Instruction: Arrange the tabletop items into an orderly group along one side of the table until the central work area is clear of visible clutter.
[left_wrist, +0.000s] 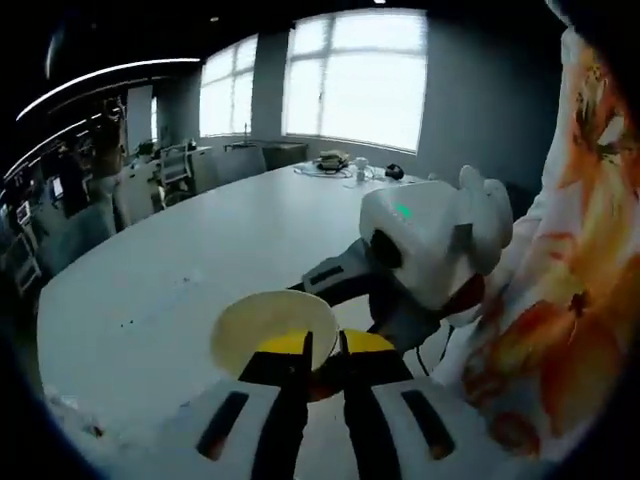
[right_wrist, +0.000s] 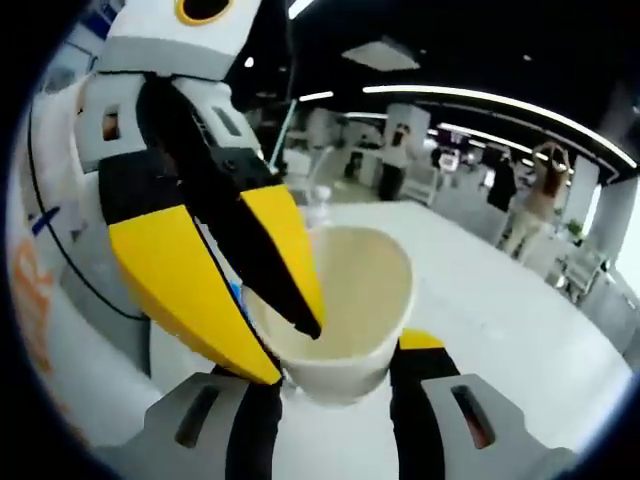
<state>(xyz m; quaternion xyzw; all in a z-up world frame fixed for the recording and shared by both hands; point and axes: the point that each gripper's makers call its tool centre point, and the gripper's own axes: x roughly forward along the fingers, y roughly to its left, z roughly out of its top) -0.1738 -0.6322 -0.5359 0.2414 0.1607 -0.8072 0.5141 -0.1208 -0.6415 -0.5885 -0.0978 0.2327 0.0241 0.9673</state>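
A cream, round, empty bowl (right_wrist: 345, 310) is held above the white table (left_wrist: 200, 270), off its surface. The left gripper (left_wrist: 322, 345) has its 2 jaws pinched on the bowl's rim; the right gripper (right_wrist: 335, 375) has its jaws clamped across the bowl's base.

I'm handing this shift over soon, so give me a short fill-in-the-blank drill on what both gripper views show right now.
1. The thing held between the two grippers is a cream-coloured ____.
2. The left gripper has one yellow-tipped jaw inside the bowl and the other ____ its wall.
3. The bowl holds ____ inside.
4. In the left gripper view, the long white table ends at a wall of bright ____.

Missing words: bowl; outside; nothing; windows
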